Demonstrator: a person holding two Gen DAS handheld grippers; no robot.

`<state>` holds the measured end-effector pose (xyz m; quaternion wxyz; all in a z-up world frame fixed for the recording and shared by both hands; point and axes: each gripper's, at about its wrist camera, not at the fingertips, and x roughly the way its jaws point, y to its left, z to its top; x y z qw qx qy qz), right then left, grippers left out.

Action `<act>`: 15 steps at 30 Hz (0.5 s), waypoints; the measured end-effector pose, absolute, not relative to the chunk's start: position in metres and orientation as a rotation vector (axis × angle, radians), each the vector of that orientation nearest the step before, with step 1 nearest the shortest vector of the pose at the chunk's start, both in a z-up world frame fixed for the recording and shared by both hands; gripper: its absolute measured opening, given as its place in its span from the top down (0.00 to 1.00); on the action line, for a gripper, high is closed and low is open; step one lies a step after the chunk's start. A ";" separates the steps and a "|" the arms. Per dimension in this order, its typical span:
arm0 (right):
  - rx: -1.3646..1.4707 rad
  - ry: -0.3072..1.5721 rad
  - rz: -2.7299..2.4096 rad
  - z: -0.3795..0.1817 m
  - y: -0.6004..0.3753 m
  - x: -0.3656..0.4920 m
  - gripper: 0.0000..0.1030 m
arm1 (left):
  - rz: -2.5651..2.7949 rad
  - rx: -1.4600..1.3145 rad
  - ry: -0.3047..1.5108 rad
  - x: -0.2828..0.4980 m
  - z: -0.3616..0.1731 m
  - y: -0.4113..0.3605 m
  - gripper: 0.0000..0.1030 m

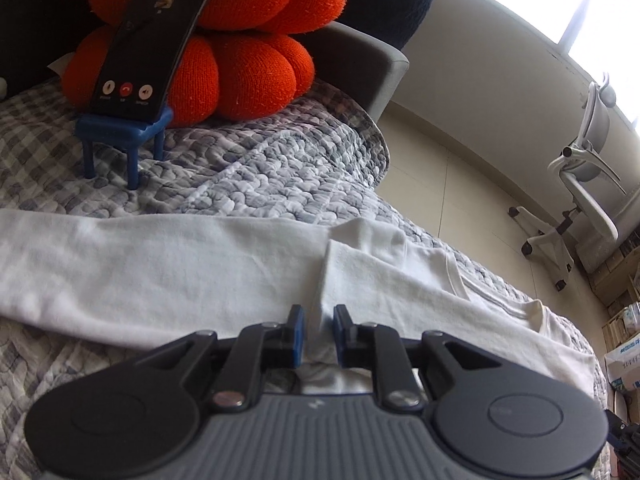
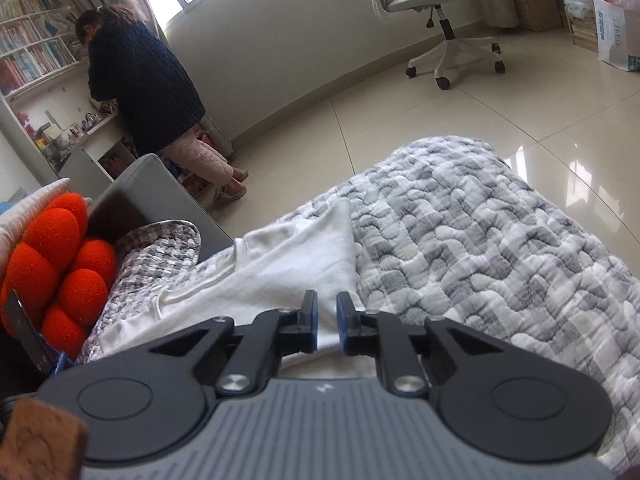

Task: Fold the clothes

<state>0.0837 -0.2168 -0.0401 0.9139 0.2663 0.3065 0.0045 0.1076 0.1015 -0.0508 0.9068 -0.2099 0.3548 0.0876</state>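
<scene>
A white garment (image 1: 200,264) lies spread across a grey checked quilt (image 1: 248,168). The left gripper (image 1: 319,334) and right gripper (image 2: 327,326) each pinch a fold of it between nearly closed fingers. An orange cushion (image 1: 240,40) sits beyond.

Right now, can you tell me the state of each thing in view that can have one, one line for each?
White garment: lying flat on the quilt, partly folded.
Left gripper: jaws narrow, white fabric between them; grip not clear.
Right gripper: jaws narrow, white fabric between them; grip not clear.
Phone: screen on, leaning on the orange cushion.
Blue stand: upright under the phone.
Quilt: spread out.
Office chair: empty.
</scene>
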 end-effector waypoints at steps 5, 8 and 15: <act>0.503 0.724 -0.023 -0.057 -0.210 0.101 0.89 | 0.275 -0.403 0.740 0.102 -0.046 0.114 0.83; 0.571 0.747 -0.034 -0.060 -0.218 0.100 0.95 | 0.333 -0.446 0.754 0.099 -0.046 0.128 0.69; 0.622 0.744 0.029 -0.046 -0.216 0.095 0.72 | 0.511 -0.552 0.691 0.083 -0.040 0.153 0.24</act>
